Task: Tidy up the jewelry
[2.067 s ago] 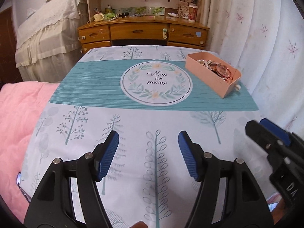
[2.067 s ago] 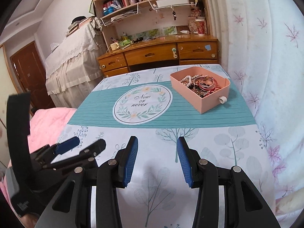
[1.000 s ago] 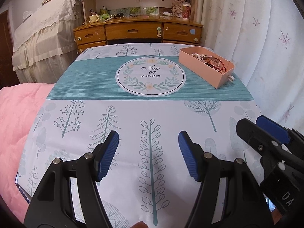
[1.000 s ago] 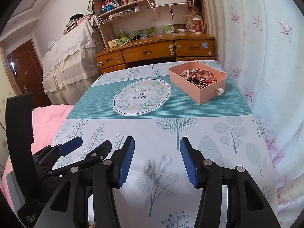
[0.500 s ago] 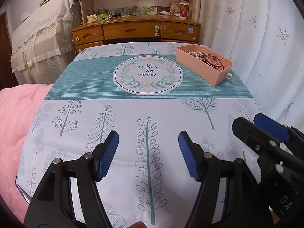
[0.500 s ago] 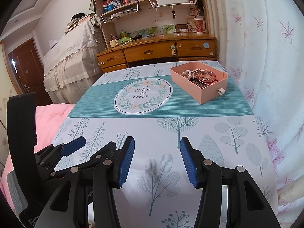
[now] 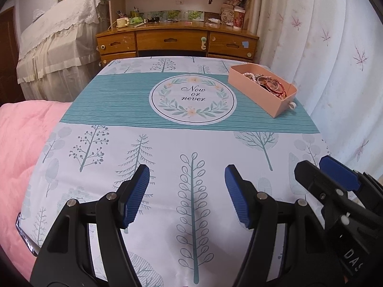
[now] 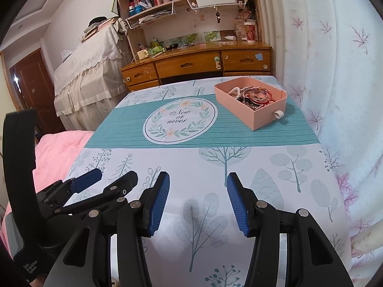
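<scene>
A pink drawer box point(image 7: 257, 91) point(image 8: 241, 107) stands at the far right of the table on the teal band, with a white knob on its near end. Jewelry point(image 7: 268, 82) point(image 8: 253, 95), pearl strings and red bangles, lies piled inside it. My left gripper point(image 7: 187, 193) is open and empty above the near part of the table; it also shows in the right wrist view point(image 8: 105, 179) at lower left. My right gripper point(image 8: 198, 199) is open and empty beside it, and appears in the left wrist view point(image 7: 320, 169) at lower right. Both are far from the box.
A printed tablecloth point(image 7: 191, 143) covers the table point(image 8: 239, 167), with a round "Now or never" wreath point(image 7: 192, 98). A pink quilt point(image 7: 21, 143) lies left. A wooden desk point(image 7: 177, 40) with drawers stands behind. A white curtain point(image 8: 335, 71) hangs right.
Both grippers have drawn back toward the near edge of the table, so the box looks farther off. Both stay open and empty.
</scene>
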`<state>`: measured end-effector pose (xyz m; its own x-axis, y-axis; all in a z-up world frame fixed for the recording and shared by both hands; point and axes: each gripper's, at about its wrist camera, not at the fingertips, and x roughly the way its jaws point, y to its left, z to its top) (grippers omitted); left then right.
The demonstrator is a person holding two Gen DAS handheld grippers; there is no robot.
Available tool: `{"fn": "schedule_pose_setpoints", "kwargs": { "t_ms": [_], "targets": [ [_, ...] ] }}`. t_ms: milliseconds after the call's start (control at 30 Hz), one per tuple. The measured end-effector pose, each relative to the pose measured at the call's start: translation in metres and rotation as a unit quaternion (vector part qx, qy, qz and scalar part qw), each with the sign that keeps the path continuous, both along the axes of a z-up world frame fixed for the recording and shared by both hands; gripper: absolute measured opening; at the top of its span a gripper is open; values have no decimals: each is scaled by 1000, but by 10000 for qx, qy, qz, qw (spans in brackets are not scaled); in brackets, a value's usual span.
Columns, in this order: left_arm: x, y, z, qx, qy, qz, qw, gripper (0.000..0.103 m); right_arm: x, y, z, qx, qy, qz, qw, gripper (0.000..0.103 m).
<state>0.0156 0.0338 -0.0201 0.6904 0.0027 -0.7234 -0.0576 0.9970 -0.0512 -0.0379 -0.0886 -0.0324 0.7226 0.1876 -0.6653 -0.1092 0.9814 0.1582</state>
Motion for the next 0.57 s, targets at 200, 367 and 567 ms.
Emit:
{"fn": "schedule_pose_setpoints", "kwargs": {
  "t_ms": [200, 367, 567],
  "targets": [
    [0, 1, 0, 8, -9, -24, 10000, 63, -3, 1, -1, -21, -14, 5, 10000, 51],
    [-2, -3, 0, 68, -42, -61, 9999, 63, -6, -2, -3, 2, -8, -42, 10000, 51],
    [1, -7, -6, 71, 84, -42, 9999, 63, -6, -6, -9, 29, 80, -59, 9999, 51]
  ]
}}
